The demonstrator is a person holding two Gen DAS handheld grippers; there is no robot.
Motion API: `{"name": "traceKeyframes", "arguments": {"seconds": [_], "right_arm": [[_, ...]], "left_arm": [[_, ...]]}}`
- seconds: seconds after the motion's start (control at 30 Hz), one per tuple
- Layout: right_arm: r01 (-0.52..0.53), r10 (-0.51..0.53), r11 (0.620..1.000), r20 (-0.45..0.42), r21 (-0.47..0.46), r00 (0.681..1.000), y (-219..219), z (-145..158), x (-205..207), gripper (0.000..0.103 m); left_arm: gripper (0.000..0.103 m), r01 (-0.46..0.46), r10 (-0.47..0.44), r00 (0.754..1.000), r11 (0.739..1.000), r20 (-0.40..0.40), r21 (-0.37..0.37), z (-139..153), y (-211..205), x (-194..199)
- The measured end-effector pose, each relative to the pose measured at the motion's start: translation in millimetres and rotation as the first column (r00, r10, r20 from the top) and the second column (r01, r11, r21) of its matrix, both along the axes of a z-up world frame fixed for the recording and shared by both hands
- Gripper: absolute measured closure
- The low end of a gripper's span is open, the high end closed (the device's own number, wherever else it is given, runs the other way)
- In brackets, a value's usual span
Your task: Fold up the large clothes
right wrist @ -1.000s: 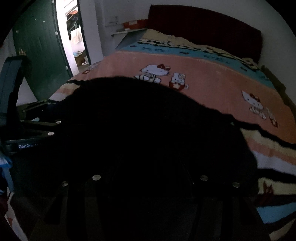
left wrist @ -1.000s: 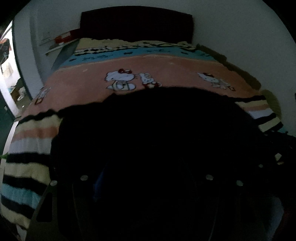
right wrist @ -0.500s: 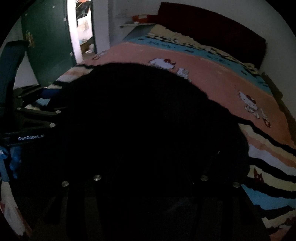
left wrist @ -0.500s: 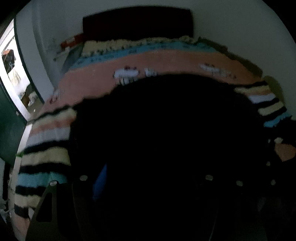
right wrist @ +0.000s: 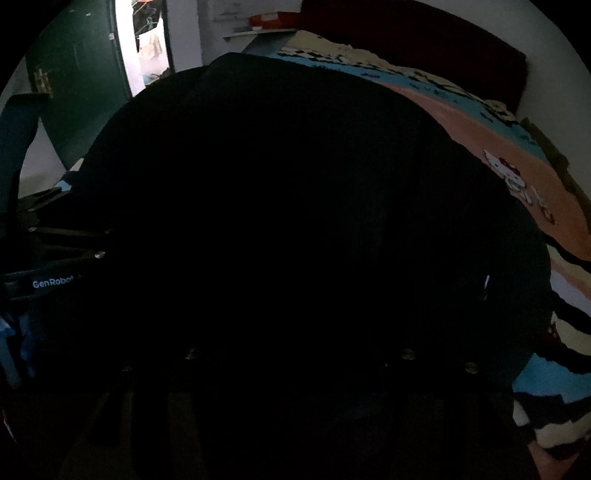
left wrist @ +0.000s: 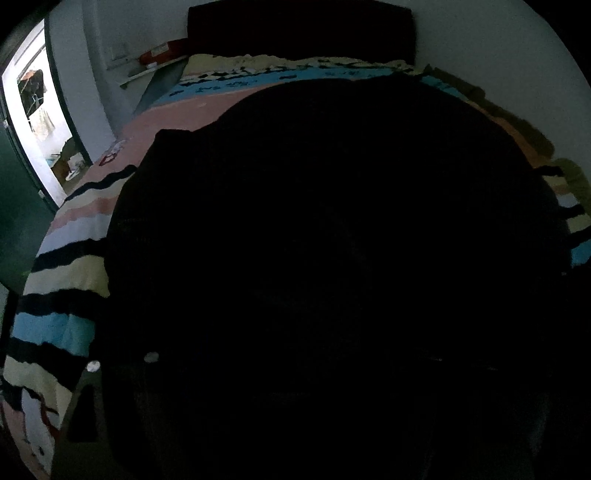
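Observation:
A large black garment fills most of the left wrist view and drapes over my left gripper, hiding its fingers. The same black garment fills the right wrist view and covers my right gripper's fingers too. It hangs lifted over a bed with a striped cartoon-cat blanket, which also shows in the right wrist view. The body of the left gripper shows at the left edge of the right wrist view, beside the cloth. Neither pair of jaws shows.
A dark red headboard stands against the white wall at the far end of the bed. A green door and a bright open doorway lie to the left. A shelf hangs beside the headboard.
The black garment has risen and spread toward the headboard, covering far more of the blanket in both views. Both cameras have swung slightly left toward the doorway.

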State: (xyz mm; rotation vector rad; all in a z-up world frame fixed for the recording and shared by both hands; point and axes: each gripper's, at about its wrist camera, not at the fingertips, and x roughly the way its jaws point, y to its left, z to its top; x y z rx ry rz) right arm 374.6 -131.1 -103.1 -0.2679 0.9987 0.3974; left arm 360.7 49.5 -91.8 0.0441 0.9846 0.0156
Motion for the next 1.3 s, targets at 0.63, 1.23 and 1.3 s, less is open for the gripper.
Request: {"name": "traceKeyframes", "arguments": {"seconds": [0.63,1.23,1.3], "right_arm": [[0.033,-0.039,0.998,0.150,0.047,0.988,-2.3,97.0,25.2,0.046],[0.061,-0.063,0.998,0.072,0.031,0.995,-6.9,21.3,61.9,0.042],[0.067,-0.068,0.998,0.077,0.010,0.995,-8.7,32.6,51.1,0.043]], "left_arm": [[0.016,0.032,-0.041,0.986,0.998,0.160,0.058,96.2,-0.7,42.2],[0.015,-0.048,0.048,0.999,0.998,0.019,0.040,19.9,11.8,67.2],[0.015,-0.055,0.052,0.996,0.997,0.066,0.045,32.9,11.7,52.0]]}}
